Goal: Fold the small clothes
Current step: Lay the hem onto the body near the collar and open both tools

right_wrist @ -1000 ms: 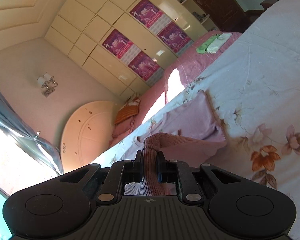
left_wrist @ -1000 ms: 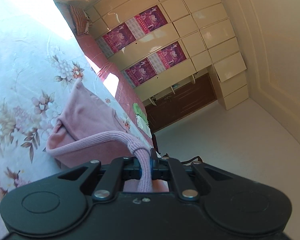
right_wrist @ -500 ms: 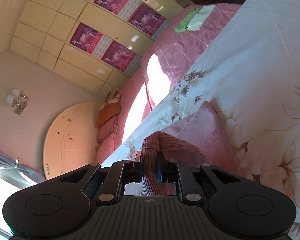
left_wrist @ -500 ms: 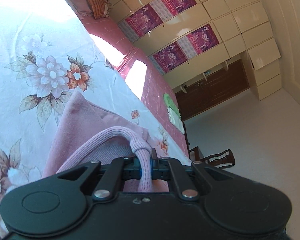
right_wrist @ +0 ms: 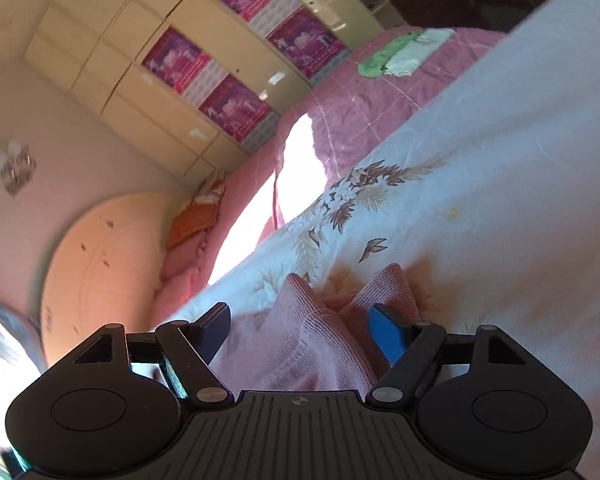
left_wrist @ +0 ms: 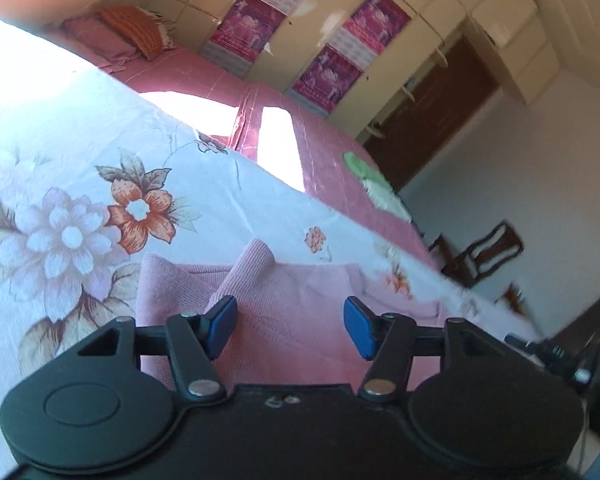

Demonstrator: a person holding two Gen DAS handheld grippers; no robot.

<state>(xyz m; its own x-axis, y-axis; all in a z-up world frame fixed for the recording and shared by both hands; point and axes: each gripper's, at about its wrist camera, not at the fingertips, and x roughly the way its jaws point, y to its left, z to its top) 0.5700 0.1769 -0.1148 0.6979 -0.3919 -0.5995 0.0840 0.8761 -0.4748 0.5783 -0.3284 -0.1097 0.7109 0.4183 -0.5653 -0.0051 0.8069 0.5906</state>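
Garment (left_wrist: 284,320) lies loose between both grippers' just-opened jaws.

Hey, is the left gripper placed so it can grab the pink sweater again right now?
Probably yes. The left gripper is open with the pink sweater lying loose right under and between its jaws on the floral sheet; nothing blocks it.

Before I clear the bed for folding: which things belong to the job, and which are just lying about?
Belongs to the job:
pink knit garment
left claw, open
right claw, open
floral sheet, the folding surface

Just lying about:
green and white cloths
orange pillow
wooden chair
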